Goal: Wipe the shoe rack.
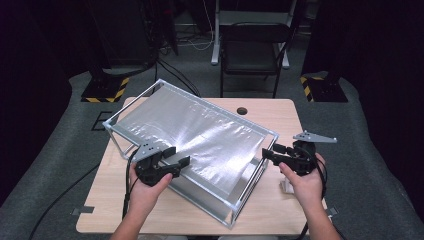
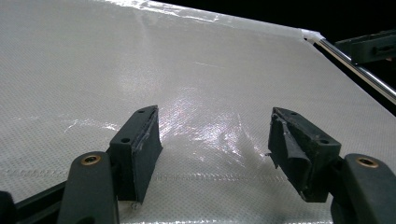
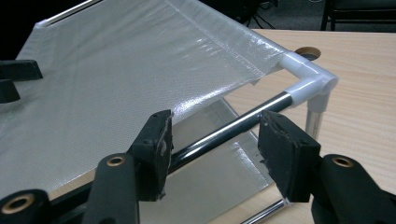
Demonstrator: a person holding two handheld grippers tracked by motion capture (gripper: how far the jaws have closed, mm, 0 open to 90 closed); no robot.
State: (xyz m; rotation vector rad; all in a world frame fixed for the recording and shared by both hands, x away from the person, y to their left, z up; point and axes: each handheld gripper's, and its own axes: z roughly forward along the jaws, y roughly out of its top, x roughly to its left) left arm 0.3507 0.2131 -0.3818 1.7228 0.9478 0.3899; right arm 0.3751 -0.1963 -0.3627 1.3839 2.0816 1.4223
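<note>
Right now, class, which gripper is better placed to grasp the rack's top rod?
Right. The right gripper hangs open beside the bare rod near the white corner joint; the left gripper, also open, sits over the sheet.

A light wooden worktop (image 1: 280,210) is set on grey carpet (image 1: 45,165); a black folding chair (image 1: 252,50) is seen beyond its far edge.

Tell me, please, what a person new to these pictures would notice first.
First, the shiny translucent woven sheet stretched over a metal-tube rack frame with white corner joints, set askew in the middle of the light wooden table. Next, the two open black grippers: the left gripper over the sheet's near edge, the right gripper at the frame's right end.
</note>
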